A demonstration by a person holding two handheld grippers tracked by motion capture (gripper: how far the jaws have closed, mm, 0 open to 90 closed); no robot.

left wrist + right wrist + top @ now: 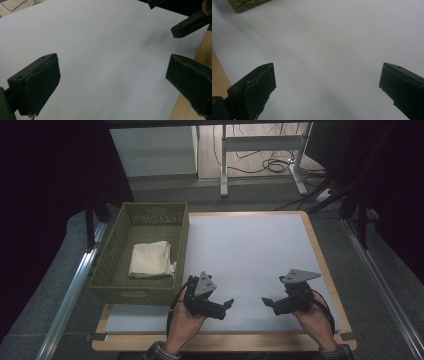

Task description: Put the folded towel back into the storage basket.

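A folded cream cloth (151, 259) lies inside an olive woven basket (111, 255) at the left of the table. My left gripper (229, 304) hovers low over the white sheet (250, 255) near the front, just right of the basket, open with nothing between its jaws. My right gripper (265, 301) is held at the front right, pointing left toward the other, also open and empty. In the left gripper view my own gripper (113, 82) has its jaws spread wide, and the right gripper's jaw tips (186, 23) show at the top right. A basket corner (247, 4) appears in the right gripper view.
The white sheet covers a wooden tabletop whose edge (220, 343) shows along the front and right. Metal rails (70, 290) flank the table. A desk frame (260, 150) and cables stand on the floor beyond.
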